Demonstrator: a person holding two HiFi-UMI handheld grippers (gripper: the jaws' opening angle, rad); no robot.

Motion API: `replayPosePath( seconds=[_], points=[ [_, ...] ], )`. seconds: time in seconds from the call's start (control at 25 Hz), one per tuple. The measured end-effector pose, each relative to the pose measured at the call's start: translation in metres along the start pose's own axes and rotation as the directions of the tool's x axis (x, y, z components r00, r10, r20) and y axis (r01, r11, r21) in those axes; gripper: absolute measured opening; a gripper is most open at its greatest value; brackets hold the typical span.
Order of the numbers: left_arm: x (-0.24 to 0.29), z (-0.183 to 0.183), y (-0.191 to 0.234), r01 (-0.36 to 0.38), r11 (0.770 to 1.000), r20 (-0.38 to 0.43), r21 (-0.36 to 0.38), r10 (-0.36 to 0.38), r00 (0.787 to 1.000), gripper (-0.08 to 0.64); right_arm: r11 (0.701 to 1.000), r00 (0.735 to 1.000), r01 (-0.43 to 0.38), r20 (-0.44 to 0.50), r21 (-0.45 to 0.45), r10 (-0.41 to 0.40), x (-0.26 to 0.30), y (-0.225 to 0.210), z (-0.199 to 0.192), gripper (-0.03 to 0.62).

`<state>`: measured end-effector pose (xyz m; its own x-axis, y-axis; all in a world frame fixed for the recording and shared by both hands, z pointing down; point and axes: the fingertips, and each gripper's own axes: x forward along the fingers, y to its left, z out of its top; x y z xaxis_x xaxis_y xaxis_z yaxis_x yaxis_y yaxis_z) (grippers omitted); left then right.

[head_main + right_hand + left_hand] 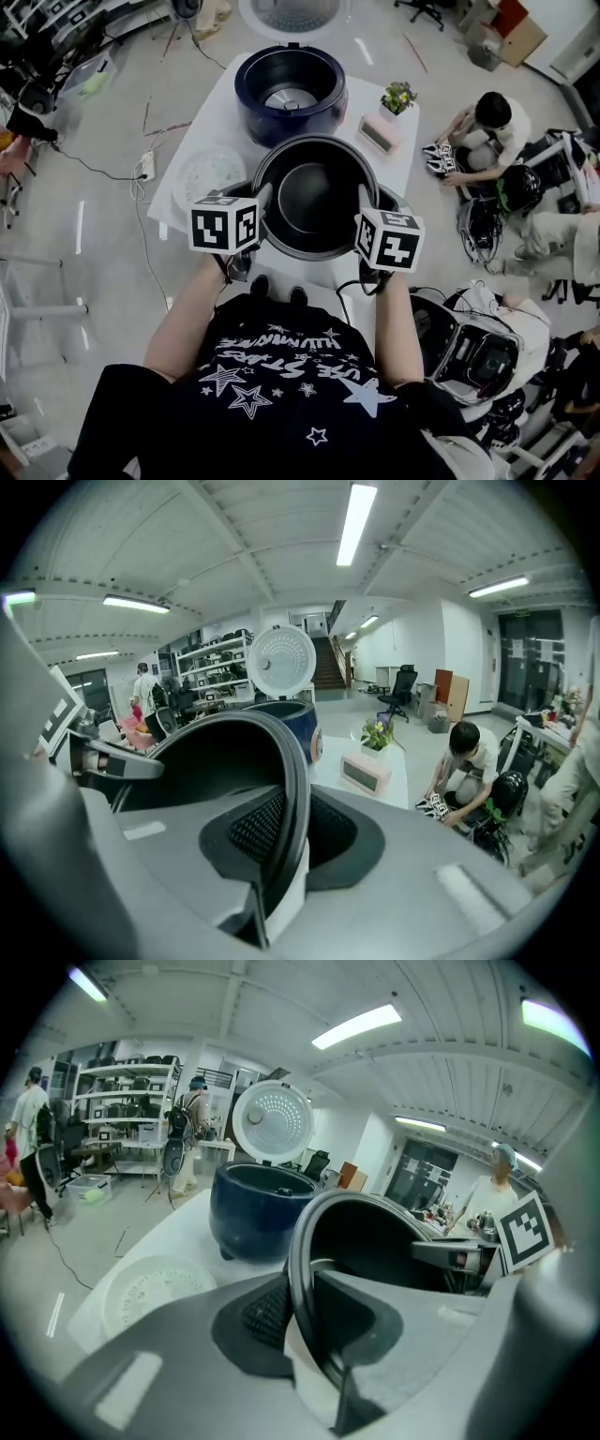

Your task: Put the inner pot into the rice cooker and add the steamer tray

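The dark inner pot (315,197) was held up between the two grippers, mouth upward and empty, on the person's side of the navy rice cooker (291,89). The left gripper (262,204) was clamped on the pot's left rim, one jaw inside the wall and one outside; the left gripper view showed the rim pinched between its ribbed pads (267,1312). The right gripper (366,206) gripped the opposite rim the same way, its jaws closed on the thin edge.

The cooker stood open on a white table (216,103), its round lid (295,11) tipped back. The white steamer tray (208,173) lay flat on the table, left of the pot and apart from it. A pink clock (380,134) and a small potted plant (398,97) sat to the cooker's right.

Around the table lay a grey floor (112,234) with cables and a power strip (145,166). A person (487,131) crouched at the right among bags and gear.
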<state>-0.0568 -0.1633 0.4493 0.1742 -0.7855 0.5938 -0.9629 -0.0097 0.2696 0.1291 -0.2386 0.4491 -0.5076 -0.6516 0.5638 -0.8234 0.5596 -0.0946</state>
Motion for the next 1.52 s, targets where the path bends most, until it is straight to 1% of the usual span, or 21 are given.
replayPosePath(
  seconds=[0.2, 0.4, 0.6, 0.72, 0.88, 1.04, 1.2, 1.32, 1.52],
  points=[
    [-0.021, 0.021, -0.009, -0.020, 1.000, 0.088, -0.006, 0.020, 0.996, 0.066, 0.998, 0.997, -0.025, 0.074, -0.053, 0.029, -0.016, 0.002, 0.030, 0.077],
    [-0.036, 0.037, 0.000, -0.032, 0.999, 0.154, -0.010, 0.033, 0.987, 0.066, 0.995, 0.991, -0.064, 0.116, -0.071, 0.071, -0.013, 0.016, 0.048, 0.078],
    [-0.053, 0.086, 0.002, -0.035, 0.999, 0.185, -0.025, 0.039, 0.982, 0.064, 0.992, 0.984, -0.081, 0.149, -0.093, 0.094, -0.016, 0.022, 0.101, 0.078],
    [-0.055, 0.111, 0.011, -0.031, 0.999, 0.211, -0.015, 0.034, 0.977, 0.063, 0.991, 0.979, -0.082, 0.176, -0.105, 0.100, -0.008, 0.026, 0.127, 0.078],
    [-0.044, 0.130, 0.023, 0.011, 1.000, 0.208, -0.002, -0.010, 0.978, 0.064, 0.992, 0.977, -0.083, 0.186, -0.094, 0.100, 0.009, 0.030, 0.144, 0.078],
    [-0.042, 0.166, 0.042, 0.040, 0.999, 0.213, 0.032, -0.046, 0.976, 0.066, 0.995, 0.977, -0.078, 0.195, -0.068, 0.089, 0.025, 0.039, 0.174, 0.078],
    [-0.034, 0.204, 0.059, 0.066, 0.995, 0.227, 0.071, -0.080, 0.971, 0.066, 0.998, 0.974, -0.039, 0.219, -0.047, 0.049, 0.039, 0.044, 0.206, 0.078],
    [-0.025, 0.225, 0.067, 0.097, 0.991, 0.231, 0.088, -0.115, 0.966, 0.066, 0.999, 0.972, -0.008, 0.235, -0.040, 0.017, 0.047, 0.042, 0.225, 0.078],
    [-0.004, 0.257, 0.083, 0.143, 0.985, 0.211, 0.098, -0.161, 0.964, 0.066, 0.999, 0.974, 0.025, 0.225, -0.023, -0.019, 0.071, 0.039, 0.249, 0.078]
  ],
)
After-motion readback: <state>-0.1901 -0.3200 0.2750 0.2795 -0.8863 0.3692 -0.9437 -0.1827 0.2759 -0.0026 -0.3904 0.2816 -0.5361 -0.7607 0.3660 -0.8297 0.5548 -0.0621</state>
